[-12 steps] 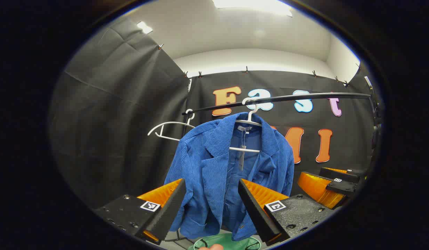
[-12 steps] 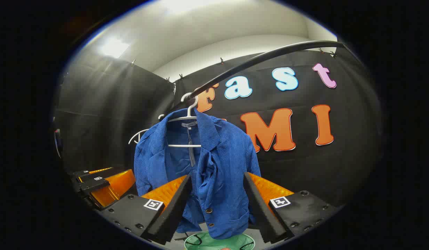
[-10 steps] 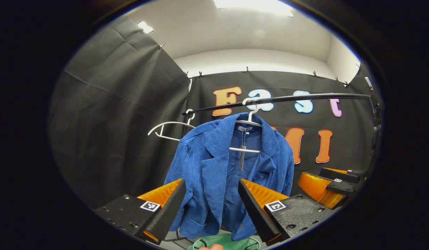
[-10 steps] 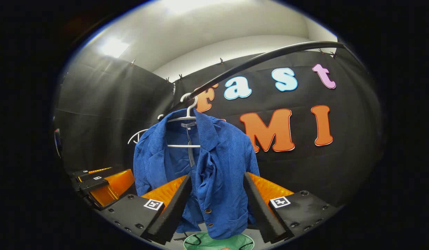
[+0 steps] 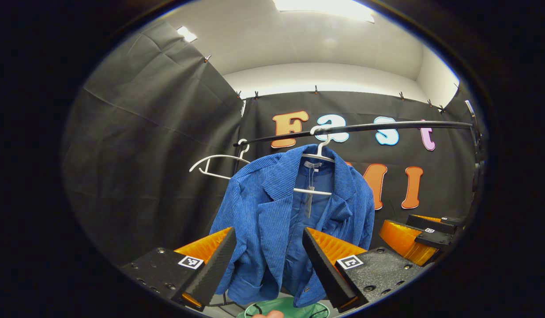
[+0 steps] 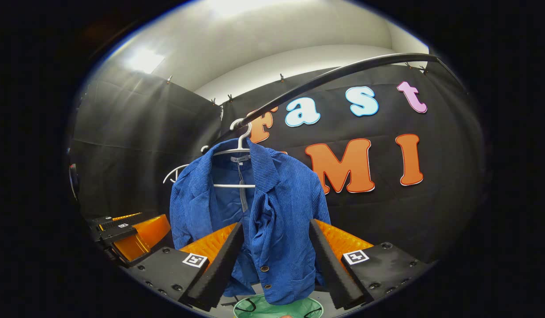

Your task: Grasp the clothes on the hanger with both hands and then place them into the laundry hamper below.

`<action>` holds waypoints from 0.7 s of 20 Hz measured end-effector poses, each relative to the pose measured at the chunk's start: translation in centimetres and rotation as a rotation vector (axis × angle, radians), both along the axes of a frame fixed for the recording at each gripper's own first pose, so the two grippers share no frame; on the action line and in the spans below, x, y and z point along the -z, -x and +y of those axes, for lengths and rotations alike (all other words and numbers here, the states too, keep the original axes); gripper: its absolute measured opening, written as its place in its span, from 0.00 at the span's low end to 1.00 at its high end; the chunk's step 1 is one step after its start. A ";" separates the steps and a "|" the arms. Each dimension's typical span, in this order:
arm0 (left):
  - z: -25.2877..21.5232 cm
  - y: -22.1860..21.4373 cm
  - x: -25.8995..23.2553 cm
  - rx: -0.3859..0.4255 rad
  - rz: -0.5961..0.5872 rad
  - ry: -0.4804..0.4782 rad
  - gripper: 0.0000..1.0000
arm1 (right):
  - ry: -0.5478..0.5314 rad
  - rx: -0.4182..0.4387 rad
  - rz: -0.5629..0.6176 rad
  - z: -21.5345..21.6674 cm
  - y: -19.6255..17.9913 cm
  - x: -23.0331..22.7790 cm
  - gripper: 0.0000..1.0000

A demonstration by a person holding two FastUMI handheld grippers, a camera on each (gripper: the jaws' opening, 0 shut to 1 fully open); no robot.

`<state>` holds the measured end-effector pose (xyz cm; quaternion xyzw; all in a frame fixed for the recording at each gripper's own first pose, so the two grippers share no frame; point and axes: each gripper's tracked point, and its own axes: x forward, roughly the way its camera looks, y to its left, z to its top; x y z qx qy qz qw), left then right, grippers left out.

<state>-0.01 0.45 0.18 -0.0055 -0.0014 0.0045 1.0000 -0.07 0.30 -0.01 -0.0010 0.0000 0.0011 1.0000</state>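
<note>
Little had moved since the earlier frames: both views had drifted only slightly, and the jacket (image 5: 294, 221) hung as before.

Largest in the left gripper view, the jacket filled the centre, its long axis running straight down from the white hanger (image 5: 318, 152) on the black rail (image 5: 365, 128) toward the green hamper (image 5: 290, 309) at the bottom edge. A bare hanger (image 5: 215, 161) hung at centre left.

The left gripper (image 5: 268, 265) stood wide, holding nothing, the jacket ahead and framed between its fingers. The right gripper (image 6: 276, 265), at the bottom of its own view, was equally wide and empty. Neither looked clearly nearer; both seemed short of the cloth, so the coming move was probably straight forward.
</note>
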 end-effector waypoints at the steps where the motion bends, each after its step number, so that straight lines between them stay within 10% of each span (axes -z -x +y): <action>1: 0.1 0.1 0.0 -0.003 -0.001 -0.001 0.92 | 0.000 -0.001 0.000 0.0 0.2 0.0 0.92; 14: 1.1 0.1 -0.7 -0.025 -0.010 0.006 0.92 | 0.003 0.002 -0.005 -0.1 -0.1 -0.1 0.92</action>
